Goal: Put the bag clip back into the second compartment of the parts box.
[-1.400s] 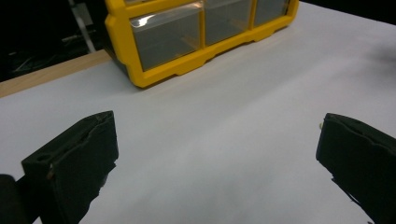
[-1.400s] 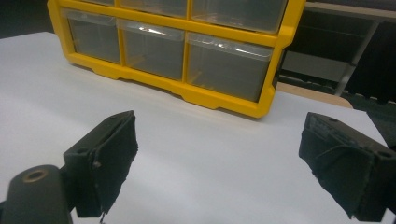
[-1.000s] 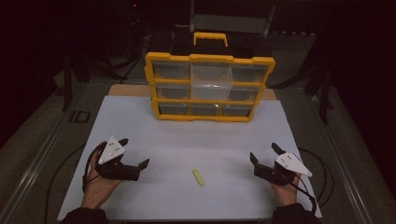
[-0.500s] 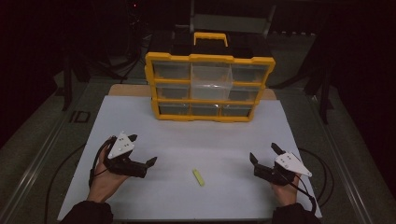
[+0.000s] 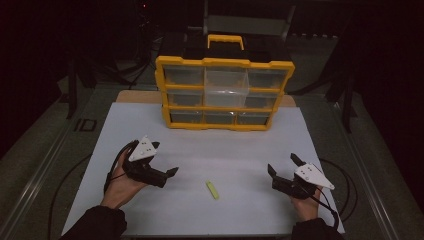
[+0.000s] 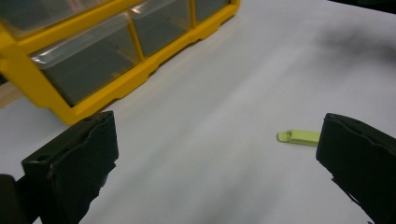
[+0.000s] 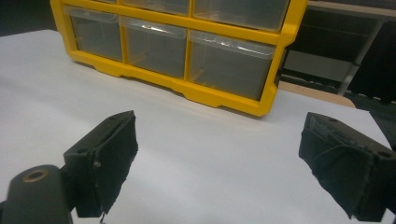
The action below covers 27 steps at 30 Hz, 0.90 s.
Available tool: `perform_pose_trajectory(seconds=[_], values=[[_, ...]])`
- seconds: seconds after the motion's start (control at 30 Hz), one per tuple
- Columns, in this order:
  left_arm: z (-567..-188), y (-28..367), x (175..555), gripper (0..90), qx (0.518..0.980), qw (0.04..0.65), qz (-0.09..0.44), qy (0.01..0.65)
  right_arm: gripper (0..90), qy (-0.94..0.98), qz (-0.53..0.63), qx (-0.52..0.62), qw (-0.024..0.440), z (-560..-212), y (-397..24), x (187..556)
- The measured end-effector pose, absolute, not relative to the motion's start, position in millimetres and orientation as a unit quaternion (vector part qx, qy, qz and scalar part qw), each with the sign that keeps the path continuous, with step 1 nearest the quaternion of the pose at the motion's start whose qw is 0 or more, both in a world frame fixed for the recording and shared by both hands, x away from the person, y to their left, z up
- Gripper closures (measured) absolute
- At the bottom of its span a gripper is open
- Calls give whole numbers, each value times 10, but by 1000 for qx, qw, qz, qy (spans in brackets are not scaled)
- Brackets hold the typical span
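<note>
Left gripper [image 5: 167,167]: it is held by the left hand [image 5: 120,182] at the near left of the sheet [image 5: 240,150]. Its jaws are spread wide and nothing is held between them. It is pointed to the right, toward the stick.
Left gripper, own view [image 6: 217,158]: the two black jaws are seen far apart, with bare sheet [image 6: 233,84] between them.
Right gripper [image 5: 284,172]: it is held by the right hand [image 5: 305,205] at the near right of the sheet. Its jaws are spread wide and nothing is held.
Right gripper, own view [image 7: 219,154]: the box is seen ahead, past the two open jaws.
Stick [image 5: 212,190]: a small yellow-green stick is laid flat on the sheet, near the front edge, between the two grippers. It is closer to the left gripper and is touched by neither one.
Stick, left gripper view [image 6: 299,136]: it is seen just beside the right jaw, partly hidden behind it.
Box [image 5: 225,92]: a yellow box with clear drawers is stood upright at the far side of the sheet, well apart from the stick. All drawers are seen shut.
Box, other views: its lower drawers [image 6: 88,65] are seen at the far left, and its bottom row [image 7: 187,46] is seen straight ahead.
</note>
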<state>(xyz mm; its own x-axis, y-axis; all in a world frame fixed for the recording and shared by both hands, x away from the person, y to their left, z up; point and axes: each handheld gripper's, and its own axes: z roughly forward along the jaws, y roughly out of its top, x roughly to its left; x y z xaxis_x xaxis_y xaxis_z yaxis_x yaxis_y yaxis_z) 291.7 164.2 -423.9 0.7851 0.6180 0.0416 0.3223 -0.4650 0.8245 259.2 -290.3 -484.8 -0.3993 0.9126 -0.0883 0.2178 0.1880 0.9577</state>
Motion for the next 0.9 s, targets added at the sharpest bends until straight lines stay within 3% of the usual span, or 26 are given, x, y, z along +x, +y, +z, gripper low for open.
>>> perform_pose_trajectory(seconds=[0.9], values=[[-4227,1265,3096,0,876,406,117,233,113,683,486,414,355,-4850,-2920,2588]])
